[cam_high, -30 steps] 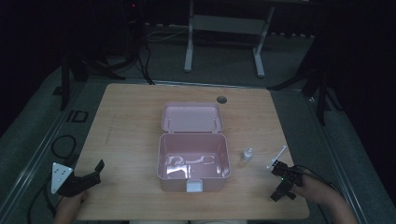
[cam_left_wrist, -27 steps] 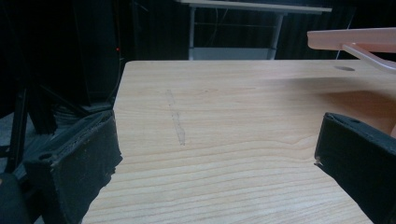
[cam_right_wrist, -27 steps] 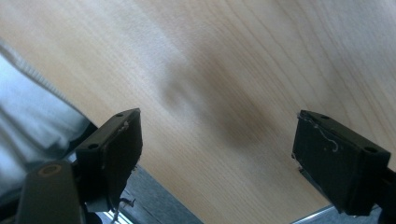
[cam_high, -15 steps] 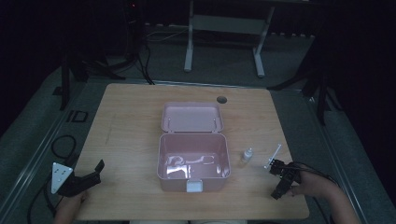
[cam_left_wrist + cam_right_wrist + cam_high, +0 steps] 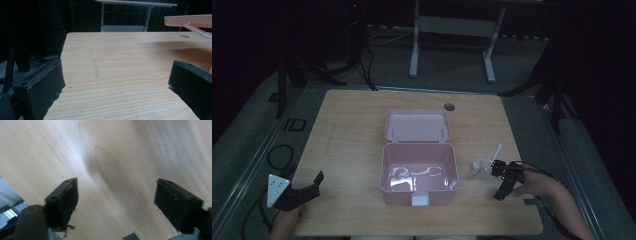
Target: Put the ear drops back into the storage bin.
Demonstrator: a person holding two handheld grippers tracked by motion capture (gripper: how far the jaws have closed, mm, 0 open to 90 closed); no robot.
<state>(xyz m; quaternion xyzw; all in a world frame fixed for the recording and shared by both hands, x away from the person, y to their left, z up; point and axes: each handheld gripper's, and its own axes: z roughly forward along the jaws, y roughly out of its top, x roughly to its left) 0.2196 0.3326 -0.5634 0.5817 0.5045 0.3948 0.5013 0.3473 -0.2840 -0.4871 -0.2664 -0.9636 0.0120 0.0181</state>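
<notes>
Right tongs (image 5: 498,181) near the bench's (image 5: 352,120) right edge, spread, nothing between them.
Their jaws just narrowed beside the small bottle (image 5: 476,166); left tongs (image 5: 314,184) gape empty near the front-left corner.

Black grippers (image 5: 506,176) with blocky, frayed-edged fingers (image 5: 62,202).

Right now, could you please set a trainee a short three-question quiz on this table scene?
1. True or false: the lid of the pink plastic box on the wooden table is shut.
2. Which lies nearest the right gripper? A) the small clear bottle B) the thin white stick C) the round hole in the tabletop
3. What do the jaws of the left gripper hold?

Key
1. False: the lid stands open behind the box.
2. B.
3. Nothing; they stand open over bare wood.
</notes>
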